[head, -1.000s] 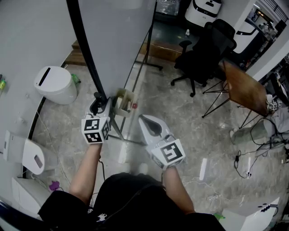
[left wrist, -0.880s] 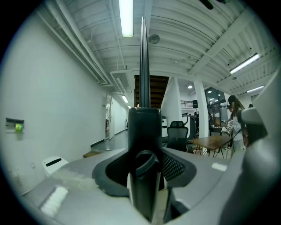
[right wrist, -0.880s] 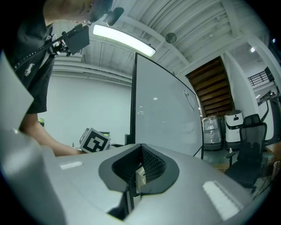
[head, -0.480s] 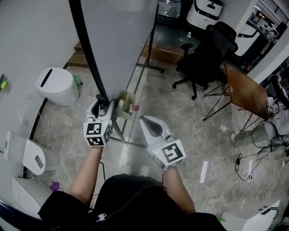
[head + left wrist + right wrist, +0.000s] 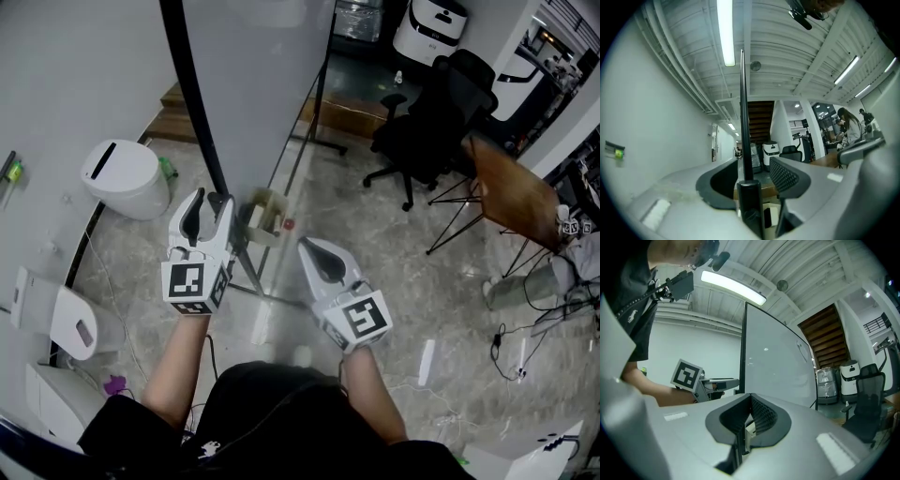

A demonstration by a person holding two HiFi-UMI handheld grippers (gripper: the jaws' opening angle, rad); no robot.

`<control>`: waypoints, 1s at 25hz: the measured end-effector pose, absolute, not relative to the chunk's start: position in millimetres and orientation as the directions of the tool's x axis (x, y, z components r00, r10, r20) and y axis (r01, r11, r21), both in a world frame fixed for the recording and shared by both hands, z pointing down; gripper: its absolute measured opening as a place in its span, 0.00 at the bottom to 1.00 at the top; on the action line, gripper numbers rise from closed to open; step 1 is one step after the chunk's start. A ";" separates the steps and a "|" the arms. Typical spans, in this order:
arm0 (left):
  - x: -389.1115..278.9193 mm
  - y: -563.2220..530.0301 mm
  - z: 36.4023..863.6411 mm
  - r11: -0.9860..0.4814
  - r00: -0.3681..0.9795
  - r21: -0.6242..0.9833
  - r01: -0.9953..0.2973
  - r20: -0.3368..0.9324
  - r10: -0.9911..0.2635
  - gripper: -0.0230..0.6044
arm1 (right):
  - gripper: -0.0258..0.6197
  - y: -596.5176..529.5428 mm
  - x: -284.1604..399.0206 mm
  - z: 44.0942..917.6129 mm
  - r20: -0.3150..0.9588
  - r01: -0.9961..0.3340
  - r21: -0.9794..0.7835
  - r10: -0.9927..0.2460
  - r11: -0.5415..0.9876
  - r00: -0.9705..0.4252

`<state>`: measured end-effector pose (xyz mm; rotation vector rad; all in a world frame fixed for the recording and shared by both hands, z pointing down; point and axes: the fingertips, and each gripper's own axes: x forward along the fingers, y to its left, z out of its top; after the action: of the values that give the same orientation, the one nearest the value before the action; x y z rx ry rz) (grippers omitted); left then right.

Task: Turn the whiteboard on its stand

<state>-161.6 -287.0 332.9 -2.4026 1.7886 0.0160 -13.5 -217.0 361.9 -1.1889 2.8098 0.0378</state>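
Note:
The whiteboard (image 5: 253,84) stands upright on its stand, its black frame edge (image 5: 192,103) running down toward my left gripper (image 5: 208,208). In the left gripper view that edge (image 5: 743,117) and a black post (image 5: 749,201) stand between the jaws. The jaws have just been opening; a gap shows beside the post, so the left gripper is open around it. My right gripper (image 5: 314,251) hovers to the right of the stand, shut on nothing, pads meeting (image 5: 743,425). The right gripper view shows the board face (image 5: 778,366) and the left gripper (image 5: 717,383) at its edge.
A small tray box (image 5: 265,216) hangs on the stand below the board. A white bin (image 5: 122,178) sits at the left wall. A black office chair (image 5: 431,122) and a wooden table (image 5: 511,192) stand to the right. Cables (image 5: 511,347) lie on the marble floor.
My left gripper has risen along the board's black edge and its jaws stand a little wider. The right gripper has stayed where it was.

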 end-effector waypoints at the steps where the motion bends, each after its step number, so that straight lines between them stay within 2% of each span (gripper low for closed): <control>1: -159.9 -282.8 325.5 -0.280 0.291 -0.108 -0.954 -0.114 -0.950 0.38 | 0.05 -216.5 -12.3 360.4 -0.096 -0.719 -0.015 -0.717 0.695 -0.690; 7: -135.9 -253.8 305.3 -0.319 0.334 -0.109 -0.942 -0.171 -0.927 0.26 | 0.05 -210.9 2.4 350.5 -0.126 -0.752 -0.026 -0.749 0.658 -0.651; 14: -81.3 -244.5 333.9 -0.427 0.432 -0.064 -0.902 -0.090 -0.898 0.13 | 0.05 -202.6 23.8 344.9 -0.133 -0.784 -0.009 -0.778 0.620 -0.614; 19: -45.0 -238.1 357.8 -0.546 0.548 -0.036 -0.837 -0.055 -0.835 0.11 | 0.05 -198.7 33.0 347.7 -0.125 -0.803 -0.006 -0.798 0.595 -0.590; 25: -28.5 -238.7 383.1 -0.576 0.576 -0.010 -0.817 -0.010 -0.817 0.04 | 0.05 -193.1 43.3 353.7 -0.109 -0.821 -0.002 -0.817 0.570 -0.567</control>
<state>-28.5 -238.7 383.1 -2.7771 1.4403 0.0074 43.3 -193.1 353.7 -1.4106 2.6963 0.0752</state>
